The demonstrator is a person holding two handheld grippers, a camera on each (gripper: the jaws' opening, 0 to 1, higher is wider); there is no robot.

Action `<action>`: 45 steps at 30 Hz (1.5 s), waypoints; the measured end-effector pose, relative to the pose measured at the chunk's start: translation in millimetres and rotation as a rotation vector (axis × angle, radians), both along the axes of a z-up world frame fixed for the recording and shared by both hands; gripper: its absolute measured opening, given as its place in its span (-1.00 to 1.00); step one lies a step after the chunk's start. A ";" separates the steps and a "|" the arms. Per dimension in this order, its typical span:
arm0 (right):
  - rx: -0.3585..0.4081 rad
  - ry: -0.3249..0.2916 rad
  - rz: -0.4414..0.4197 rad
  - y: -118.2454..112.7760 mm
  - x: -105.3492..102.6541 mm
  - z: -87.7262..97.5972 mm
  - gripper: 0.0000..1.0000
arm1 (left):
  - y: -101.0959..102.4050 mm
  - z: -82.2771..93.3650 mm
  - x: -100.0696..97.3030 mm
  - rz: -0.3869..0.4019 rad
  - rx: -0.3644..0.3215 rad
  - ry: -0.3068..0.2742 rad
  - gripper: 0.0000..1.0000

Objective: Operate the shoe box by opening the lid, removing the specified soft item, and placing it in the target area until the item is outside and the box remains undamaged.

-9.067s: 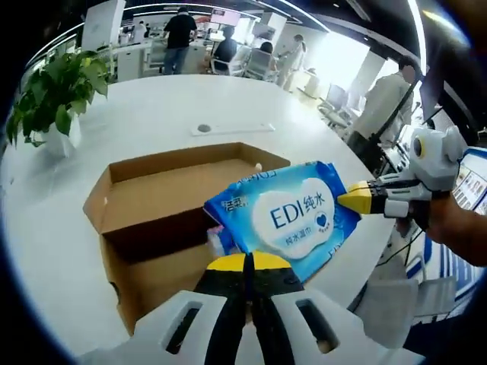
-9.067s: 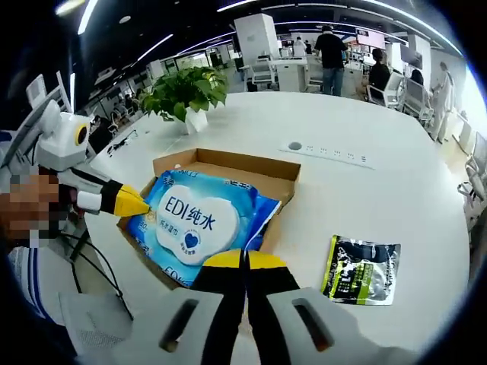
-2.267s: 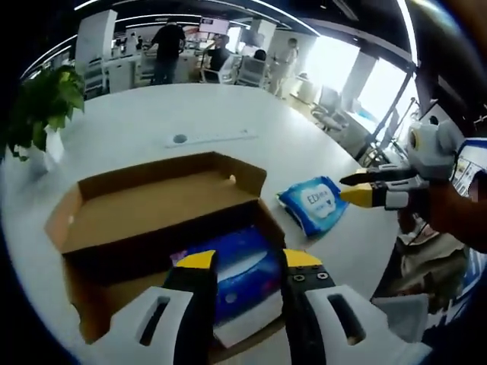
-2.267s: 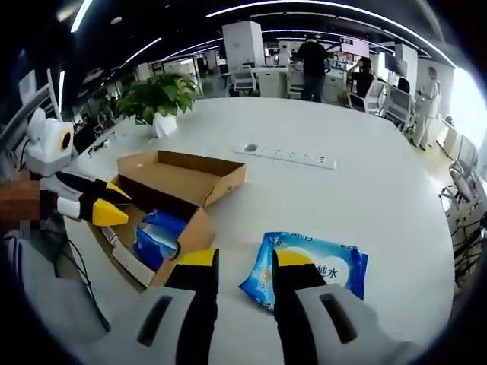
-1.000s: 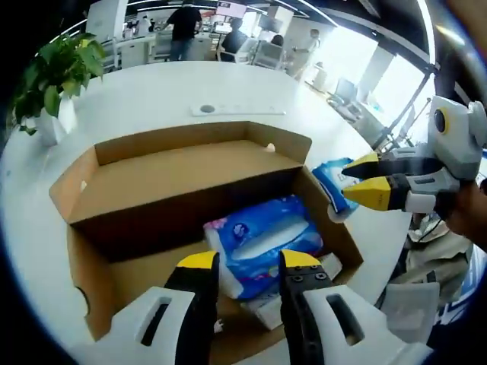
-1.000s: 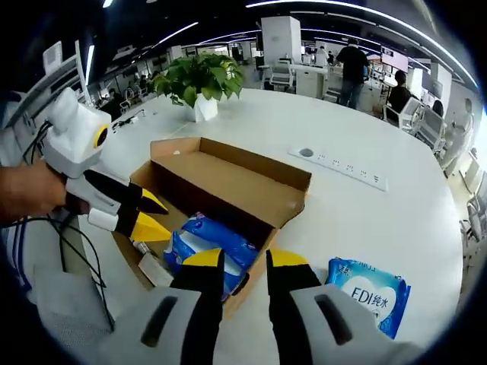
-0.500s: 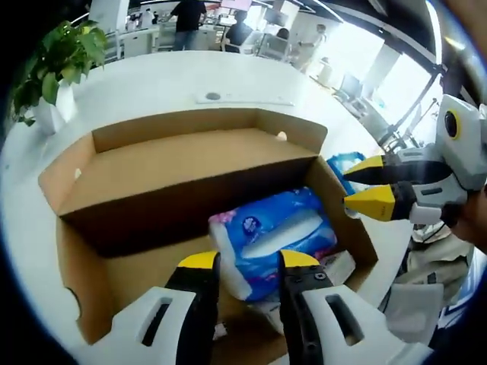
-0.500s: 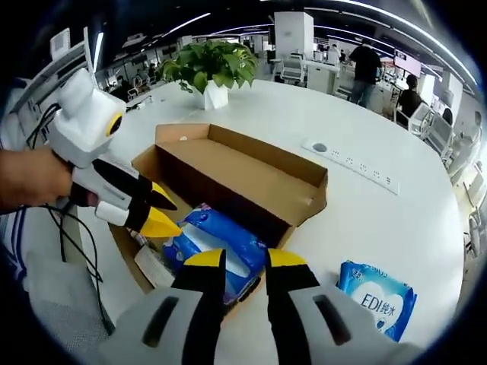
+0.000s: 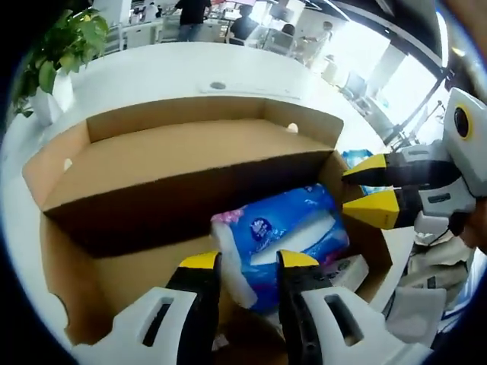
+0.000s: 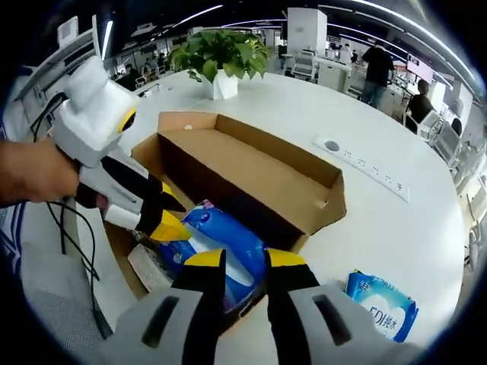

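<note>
Cardboard: shoe box open on white table; lid flap folded back on far side, upright; near wall low toward both grippers.
Soft item: blue tissue pack inside box, at end nearest the person, tilted on white leaflet; same pack in right gripper view.
Left gripper: jaws parted, not closed on anything, straddling near edge of pack.
Right gripper: jaws parted, empty, over pack's other edge.
Other pack: blue wipes pack flat on table beside box, outside, well apart from box wall.
Risk, tearing: likely snag of a jaw tip on box side wall just beside pack if closed wide or dragged sideways; thin card, probably easy to crease.
Risk, slipping: soft film wrapper, likely to bunch or slide out if pinched at edge alone.
Risk, extras: leaflet may ride up with pack if jaws reach too deep.
Risk, collision: both grippers crowd one end of box; tips near each other.
Room: straight lift up and toward the person looks freest; lid flap blocks far side.
Table room: wide bare surface beyond box; potted plant and power strip well apart.
</note>
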State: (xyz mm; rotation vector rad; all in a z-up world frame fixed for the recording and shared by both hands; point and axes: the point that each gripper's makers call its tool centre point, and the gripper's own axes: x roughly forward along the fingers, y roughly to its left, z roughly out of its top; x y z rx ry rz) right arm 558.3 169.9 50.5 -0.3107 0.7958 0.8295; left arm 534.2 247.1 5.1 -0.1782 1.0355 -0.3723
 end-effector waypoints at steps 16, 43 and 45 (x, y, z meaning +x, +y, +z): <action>-0.002 0.011 0.004 3.0 5.3 -4.1 -0.65 | 10.5 -7.0 -2.1 0.000 0.031 0.044 -1.00; -0.031 0.132 -0.046 31.1 -9.7 -32.7 -0.72 | 58.2 -8.1 -14.2 0.110 0.010 0.053 -1.00; -0.038 0.145 -0.069 29.9 -7.8 -35.7 -0.70 | 57.5 -8.0 -14.2 0.109 0.008 0.053 -1.00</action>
